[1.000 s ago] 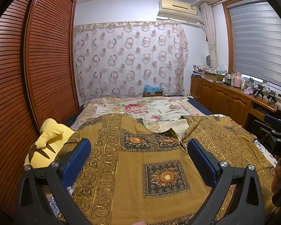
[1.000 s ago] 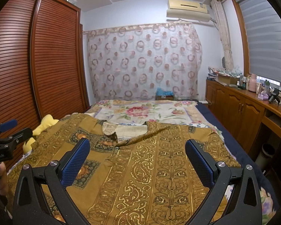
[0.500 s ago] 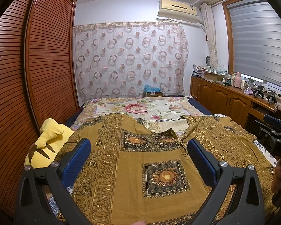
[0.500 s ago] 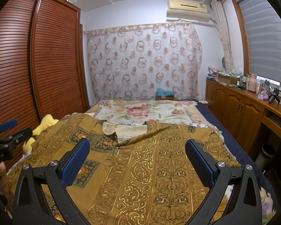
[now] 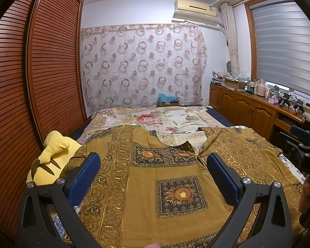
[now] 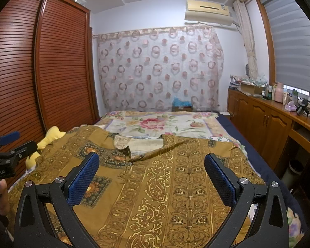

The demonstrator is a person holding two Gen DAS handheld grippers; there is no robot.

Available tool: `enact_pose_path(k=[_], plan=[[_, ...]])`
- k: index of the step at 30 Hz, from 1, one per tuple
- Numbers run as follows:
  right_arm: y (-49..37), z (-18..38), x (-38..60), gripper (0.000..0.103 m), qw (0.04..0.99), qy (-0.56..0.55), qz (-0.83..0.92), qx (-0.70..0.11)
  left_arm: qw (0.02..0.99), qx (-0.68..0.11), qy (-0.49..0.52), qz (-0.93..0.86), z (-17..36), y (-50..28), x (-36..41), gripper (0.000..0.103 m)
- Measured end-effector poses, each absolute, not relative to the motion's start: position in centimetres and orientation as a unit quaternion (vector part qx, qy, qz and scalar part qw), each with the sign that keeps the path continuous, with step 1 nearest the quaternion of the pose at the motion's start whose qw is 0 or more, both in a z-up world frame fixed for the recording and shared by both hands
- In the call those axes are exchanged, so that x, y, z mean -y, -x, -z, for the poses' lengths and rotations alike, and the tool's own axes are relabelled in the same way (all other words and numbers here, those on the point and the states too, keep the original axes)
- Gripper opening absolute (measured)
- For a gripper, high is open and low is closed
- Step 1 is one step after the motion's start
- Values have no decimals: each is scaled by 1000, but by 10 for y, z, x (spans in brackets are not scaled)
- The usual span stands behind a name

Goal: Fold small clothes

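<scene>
Bed point(image 5: 159, 119): both hand-held grippers wide apart above shirt point(image 5: 146, 186).

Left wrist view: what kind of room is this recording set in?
Most likely a home bedroom. A bed with a floral bedspread fills the middle, a louvred wooden wardrobe lines one wall, and an air conditioner hangs above a curtain. A brown patterned garment lies spread on the bed.
</scene>
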State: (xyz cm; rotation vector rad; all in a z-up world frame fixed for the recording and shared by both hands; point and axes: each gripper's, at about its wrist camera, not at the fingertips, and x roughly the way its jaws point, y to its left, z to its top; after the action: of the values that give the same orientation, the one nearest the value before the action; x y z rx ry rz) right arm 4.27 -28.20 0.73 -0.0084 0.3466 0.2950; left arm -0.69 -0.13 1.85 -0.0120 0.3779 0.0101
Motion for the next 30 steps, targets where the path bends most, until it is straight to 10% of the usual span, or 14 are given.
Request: enact_pose_path(k=[30], plan=[[-60, 4, 234, 103, 959, 44, -205, -193, 970, -241, 0, -26, 14, -11, -61, 103]])
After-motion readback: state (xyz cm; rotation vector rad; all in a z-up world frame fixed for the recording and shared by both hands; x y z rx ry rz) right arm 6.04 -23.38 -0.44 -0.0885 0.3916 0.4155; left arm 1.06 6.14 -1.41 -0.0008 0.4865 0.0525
